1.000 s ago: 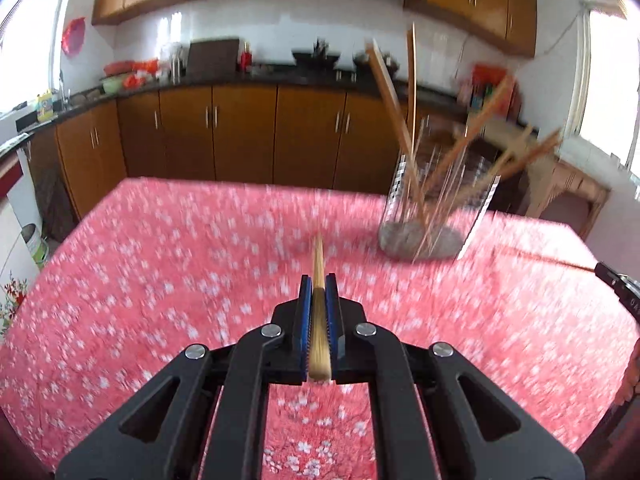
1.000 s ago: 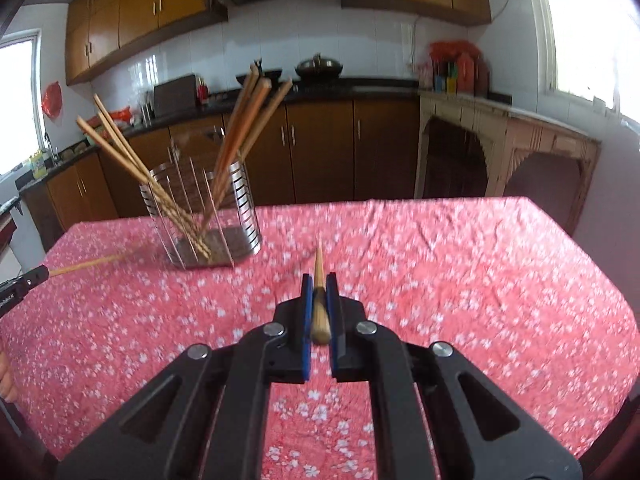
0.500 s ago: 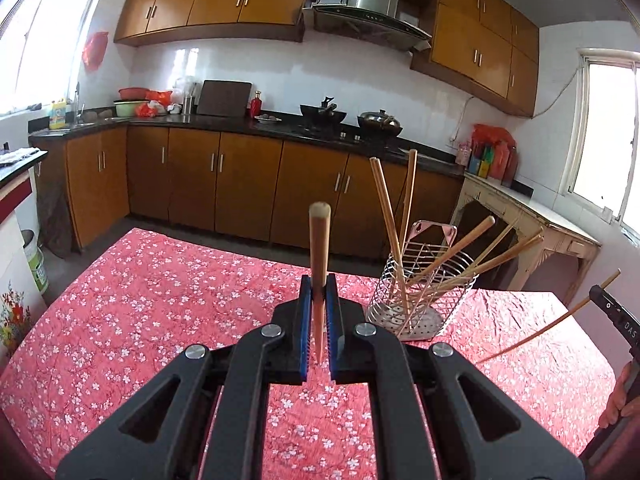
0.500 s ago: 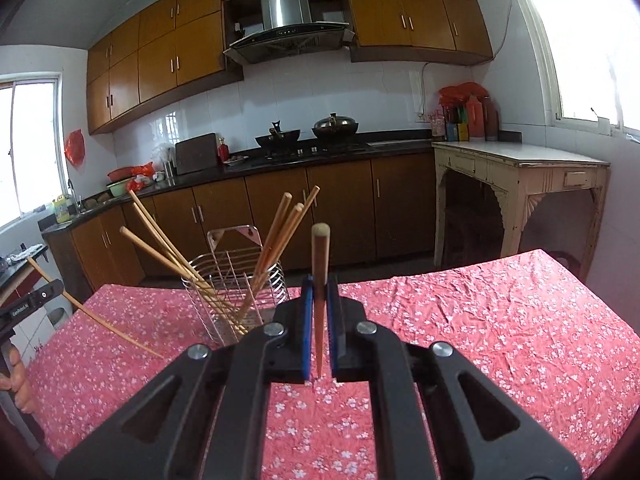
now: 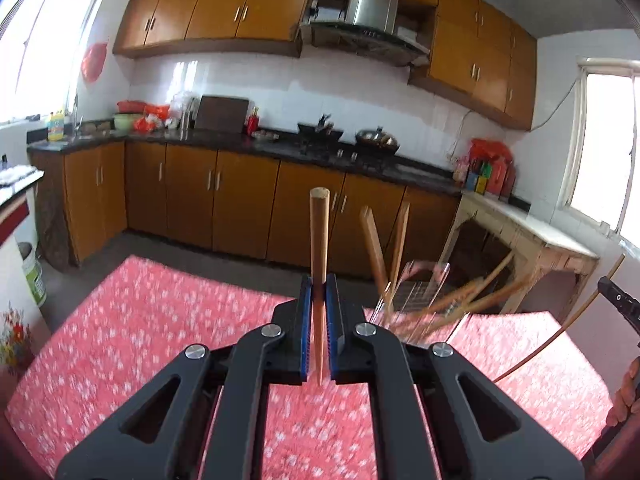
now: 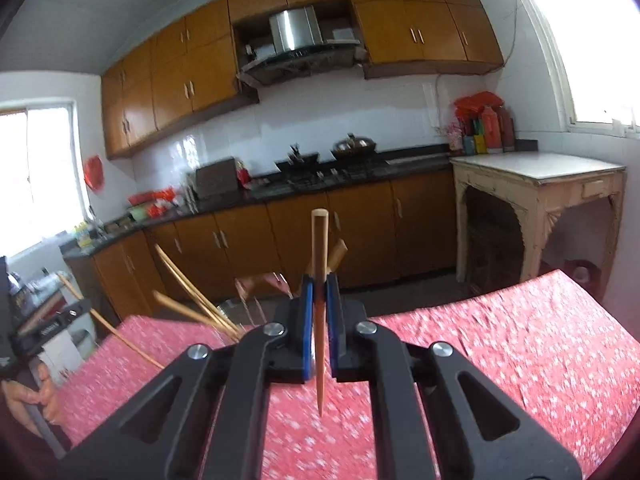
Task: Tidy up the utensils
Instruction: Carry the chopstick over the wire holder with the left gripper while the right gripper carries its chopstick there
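In each hand-held gripper, upright chopstick; tip down

You look across a table with a red flowered cloth into a kitchen. Behind it a dark worktop runs along the back wall over brown cupboards. At its left end you see a yellow bottle and a green bowl. A dark board leans on the white tiles near the middle, with a small red bottle just beside it. Two pans sit on the hob, under a steel hood. At the right end red bags and bottles stand close to a pale side table. A white bucket stands on the floor at the left.
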Motion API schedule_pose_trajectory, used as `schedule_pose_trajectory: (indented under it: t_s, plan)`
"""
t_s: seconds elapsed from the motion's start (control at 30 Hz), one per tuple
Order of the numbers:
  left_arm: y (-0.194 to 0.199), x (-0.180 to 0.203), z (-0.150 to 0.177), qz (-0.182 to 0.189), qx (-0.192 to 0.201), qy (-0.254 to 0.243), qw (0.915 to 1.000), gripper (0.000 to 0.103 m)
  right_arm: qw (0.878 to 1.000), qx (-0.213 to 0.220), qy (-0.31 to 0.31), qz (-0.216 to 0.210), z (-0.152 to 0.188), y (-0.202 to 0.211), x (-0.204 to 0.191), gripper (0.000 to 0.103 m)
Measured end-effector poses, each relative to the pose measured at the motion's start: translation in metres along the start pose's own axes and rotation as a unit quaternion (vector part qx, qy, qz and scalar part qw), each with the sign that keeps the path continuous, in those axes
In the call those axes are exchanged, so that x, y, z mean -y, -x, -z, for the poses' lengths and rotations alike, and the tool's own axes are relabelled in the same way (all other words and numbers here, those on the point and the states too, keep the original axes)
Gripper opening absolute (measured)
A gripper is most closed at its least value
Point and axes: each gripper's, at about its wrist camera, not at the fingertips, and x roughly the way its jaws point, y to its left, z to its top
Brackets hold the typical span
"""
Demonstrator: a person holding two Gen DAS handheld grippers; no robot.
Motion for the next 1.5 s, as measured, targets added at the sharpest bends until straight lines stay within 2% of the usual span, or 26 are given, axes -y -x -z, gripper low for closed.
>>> schedule_pose_trajectory:
  t_s: [0.13,0.23,0.4,0.57,0.8,1.07,1.5]
  plan:
    - [0.015,0.015,-0.042,0.017,0.031,0.000,0.9994,0.007,0.999,0.030,-0.016,-0.037,-0.041,0.008,-0.008,0.008]
    - [0.025,0.027,-0.071,0.030,0.050,0.003,0.9983,0.007,0.998,0.045,-0.010,-0.045,-0.065,0.001,-0.019,0.008]
    - [0.038,0.050,-0.109,0.048,0.090,0.003,0.9947,0.007,0.998,0.053,0.009,-0.045,-0.086,-0.025,-0.037,0.008]
    - [0.027,0.077,-0.124,0.058,0.116,-0.004,0.9915,0.007,0.997,0.062,0.017,-0.048,-0.093,-0.050,-0.049,0.008]
    - [-0.020,0.094,-0.112,0.054,0.116,-0.009,0.9918,0.007,0.997,0.053,0.025,-0.041,-0.085,-0.085,-0.055,0.008]
    - [-0.066,0.087,-0.086,0.039,0.098,0.008,0.9943,0.007,0.999,0.029,0.009,-0.042,-0.063,-0.118,-0.053,0.008]
    - [-0.120,0.073,-0.039,0.032,0.001,0.014,0.9994,0.007,0.998,-0.027,-0.019,-0.055,-0.025,-0.156,-0.041,0.008]
